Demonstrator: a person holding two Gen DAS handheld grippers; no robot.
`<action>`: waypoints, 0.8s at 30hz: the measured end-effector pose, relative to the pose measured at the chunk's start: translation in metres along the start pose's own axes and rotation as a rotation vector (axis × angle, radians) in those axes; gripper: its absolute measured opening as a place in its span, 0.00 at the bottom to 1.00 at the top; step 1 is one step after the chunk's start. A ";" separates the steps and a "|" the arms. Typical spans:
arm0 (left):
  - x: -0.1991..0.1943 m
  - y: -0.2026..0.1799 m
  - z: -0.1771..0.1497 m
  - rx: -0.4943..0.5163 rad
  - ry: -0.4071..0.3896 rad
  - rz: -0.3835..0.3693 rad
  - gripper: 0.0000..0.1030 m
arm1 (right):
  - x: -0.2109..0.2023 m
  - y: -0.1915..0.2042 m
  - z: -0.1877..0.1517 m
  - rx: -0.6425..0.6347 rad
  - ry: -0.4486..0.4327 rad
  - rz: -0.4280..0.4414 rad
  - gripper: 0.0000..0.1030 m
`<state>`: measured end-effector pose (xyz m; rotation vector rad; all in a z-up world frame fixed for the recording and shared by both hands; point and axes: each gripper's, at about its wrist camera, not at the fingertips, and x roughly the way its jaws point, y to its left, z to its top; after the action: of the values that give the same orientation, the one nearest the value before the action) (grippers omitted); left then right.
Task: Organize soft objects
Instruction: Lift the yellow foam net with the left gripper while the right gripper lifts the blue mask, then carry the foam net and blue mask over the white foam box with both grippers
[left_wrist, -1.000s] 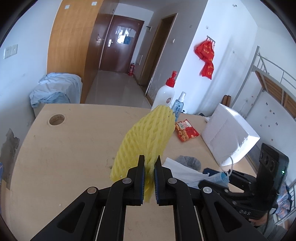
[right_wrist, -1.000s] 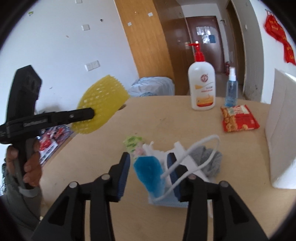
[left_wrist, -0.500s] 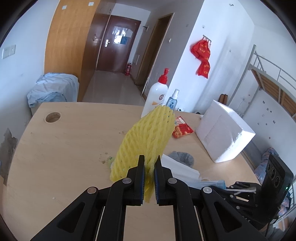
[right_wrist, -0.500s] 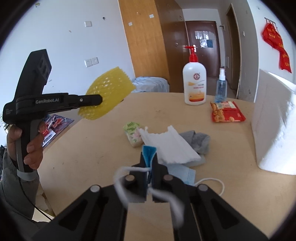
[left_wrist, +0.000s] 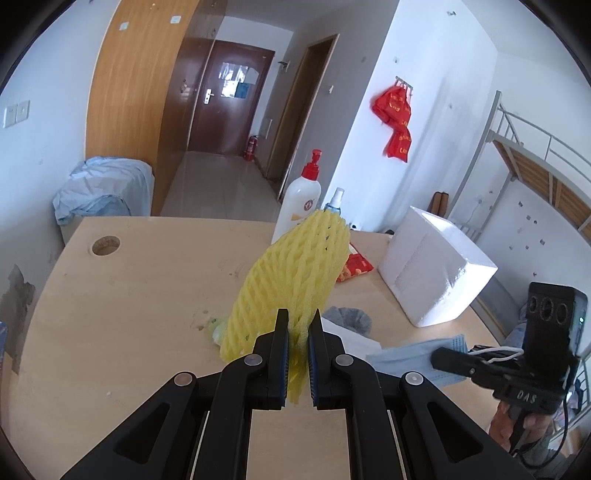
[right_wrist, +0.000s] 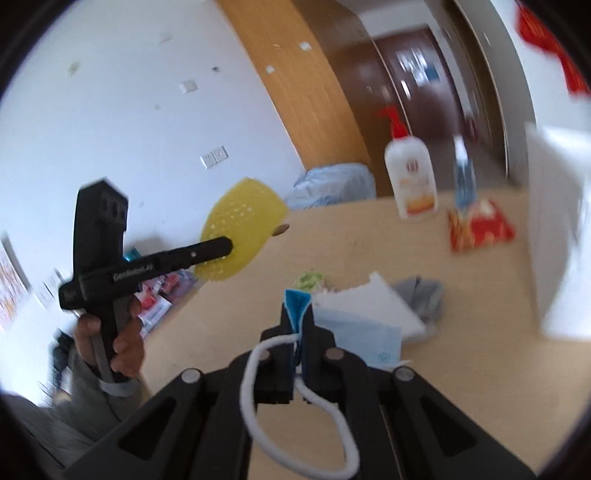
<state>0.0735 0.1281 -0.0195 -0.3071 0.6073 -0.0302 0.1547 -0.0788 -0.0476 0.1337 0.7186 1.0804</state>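
A: Left hand-held gripper (left_wrist: 298, 334) pinches the yellow foam net (left_wrist: 291, 280) above the desk (left_wrist: 129, 280); right hand-held gripper (right_wrist: 297, 328) is clamped on the blue face mask (right_wrist: 356, 341).

B: Risk: only the mask's edge is pinched, so it could slip; its ear loop (right_wrist: 295, 406) dangles and might snag.

White walls (left_wrist: 40, 66); wood panel (left_wrist: 125, 92); dark door (left_wrist: 225, 99) down a hallway; metal bunk frame (left_wrist: 535, 147)

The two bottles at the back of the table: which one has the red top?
The big white pump bottle has the red top. The small clear spray bottle beside it has a white top.
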 end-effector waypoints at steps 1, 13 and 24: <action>0.000 0.000 0.000 -0.001 -0.001 0.003 0.09 | -0.003 -0.003 0.001 0.010 -0.012 -0.002 0.04; -0.025 -0.035 -0.002 0.012 -0.075 -0.033 0.09 | -0.047 0.010 0.031 -0.025 -0.189 -0.037 0.04; -0.032 -0.074 0.005 0.051 -0.100 -0.076 0.09 | -0.078 0.002 0.030 -0.027 -0.261 -0.067 0.04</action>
<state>0.0547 0.0625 0.0239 -0.2809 0.4947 -0.1030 0.1499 -0.1362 0.0128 0.2221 0.4703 0.9856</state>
